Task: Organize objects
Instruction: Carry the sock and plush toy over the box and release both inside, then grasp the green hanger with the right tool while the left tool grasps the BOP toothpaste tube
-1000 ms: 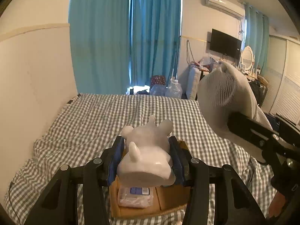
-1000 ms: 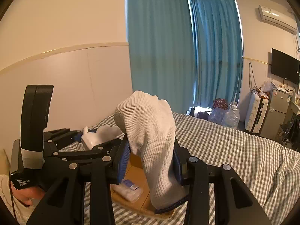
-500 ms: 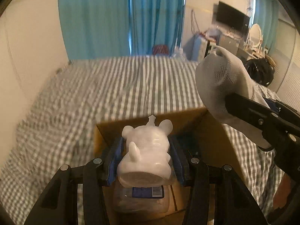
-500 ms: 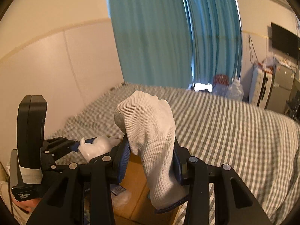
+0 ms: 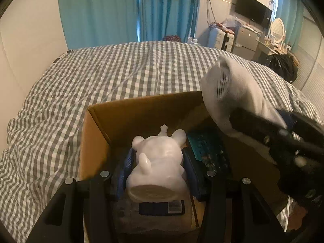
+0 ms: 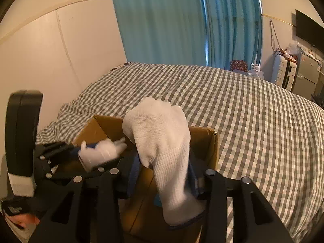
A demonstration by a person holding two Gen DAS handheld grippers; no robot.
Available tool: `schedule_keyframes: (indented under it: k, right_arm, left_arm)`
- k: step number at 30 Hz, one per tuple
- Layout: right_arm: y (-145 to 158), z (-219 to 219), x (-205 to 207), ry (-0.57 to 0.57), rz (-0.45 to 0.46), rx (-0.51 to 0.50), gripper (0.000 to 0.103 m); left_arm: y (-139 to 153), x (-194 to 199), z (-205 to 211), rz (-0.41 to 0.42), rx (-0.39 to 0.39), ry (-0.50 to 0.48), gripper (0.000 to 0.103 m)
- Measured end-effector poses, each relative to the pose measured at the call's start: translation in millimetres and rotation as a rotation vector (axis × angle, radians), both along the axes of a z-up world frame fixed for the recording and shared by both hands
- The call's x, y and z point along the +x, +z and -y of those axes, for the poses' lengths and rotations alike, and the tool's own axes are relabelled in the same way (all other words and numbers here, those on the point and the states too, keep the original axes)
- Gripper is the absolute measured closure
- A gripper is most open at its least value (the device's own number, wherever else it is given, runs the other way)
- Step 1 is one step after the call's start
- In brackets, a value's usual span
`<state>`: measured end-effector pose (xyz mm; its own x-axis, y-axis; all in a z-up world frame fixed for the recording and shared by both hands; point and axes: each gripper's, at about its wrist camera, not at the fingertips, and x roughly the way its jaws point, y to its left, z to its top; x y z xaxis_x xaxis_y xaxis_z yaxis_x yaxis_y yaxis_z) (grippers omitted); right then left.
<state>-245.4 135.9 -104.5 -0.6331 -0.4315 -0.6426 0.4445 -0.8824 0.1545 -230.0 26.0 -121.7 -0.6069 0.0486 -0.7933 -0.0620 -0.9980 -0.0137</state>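
Observation:
My left gripper [image 5: 157, 158] is shut on a white animal figurine [image 5: 158, 168] and holds it inside an open cardboard box [image 5: 141, 109] on the bed. Under it lies a clear packet with a dark blue label [image 5: 162, 207]. A dark teal item [image 5: 208, 147] lies in the box to its right. My right gripper [image 6: 164, 172] is shut on a white knitted glove [image 6: 162, 139] over the box's right side [image 6: 210, 141]. The glove also shows in the left wrist view [image 5: 232, 101], and the figurine in the right wrist view [image 6: 101, 151].
The box sits on a grey-and-white checked bed cover [image 5: 121, 75]. A pale wall [image 6: 50, 50] runs along the left, teal curtains [image 5: 125, 10] hang behind. A suitcase [image 6: 283, 73], TV [image 5: 253, 10] and desk clutter stand at the far right.
Both grippers have tilted and dropped toward the box. The figurine has gone from above the box to inside it. The glove has come down over the box's right side.

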Motion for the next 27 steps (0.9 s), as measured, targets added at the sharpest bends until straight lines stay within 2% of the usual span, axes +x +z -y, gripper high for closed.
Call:
schedule_keyframes:
  k: [3,5,7,9,11,17,21,23,27]
  right_arm:
    - [11.4,-3.6,2.8,-0.011,-0.022,-0.034,0.049]
    - [23.0,-7.1,11.2,-0.026,-0.062,-0.054,0.027]
    - [38.5,-12.1,20.6,-0.045,-0.1,-0.058,0.025]
    - [52.9,-19.7,22.9,-0.062,-0.126,-0.055,0.024]
    - [67.4,-29.9,26.6,-0.081,-0.145,-0.054,0.022]
    - [118.0,-50.6,60.9,-0.111,-0.21,-0.032,0.01]
    - [154.8,-55.1,108.7,-0.127,-0.293,-0.001,0.005]
    - [172.2,-57.9,128.8,-0.127,-0.332,0.01,0.0]
    - [195.1,-67.1,168.4,-0.131,-0.379,0.029,0.0]
  left_arm:
    - [7.0,2.9,3.8,-0.014,0.006,-0.002,0.03]
    - [19.1,8.8,7.6,-0.04,0.026,0.005,0.024]
    - [34.9,17.3,10.7,-0.064,0.045,0.012,0.023]
    - [48.9,23.2,14.7,-0.085,0.048,0.02,0.017]
    - [65.8,35.7,19.4,-0.126,0.04,0.035,0.004]
    - [120.1,83.3,28.3,-0.235,0.034,0.063,0.001]
    - [149.5,111.9,35.7,-0.298,0.03,0.093,0.0]
    - [160.3,126.5,39.5,-0.321,0.028,0.105,0.0]
    - [172.3,154.7,40.2,-0.351,0.017,0.136,0.0]
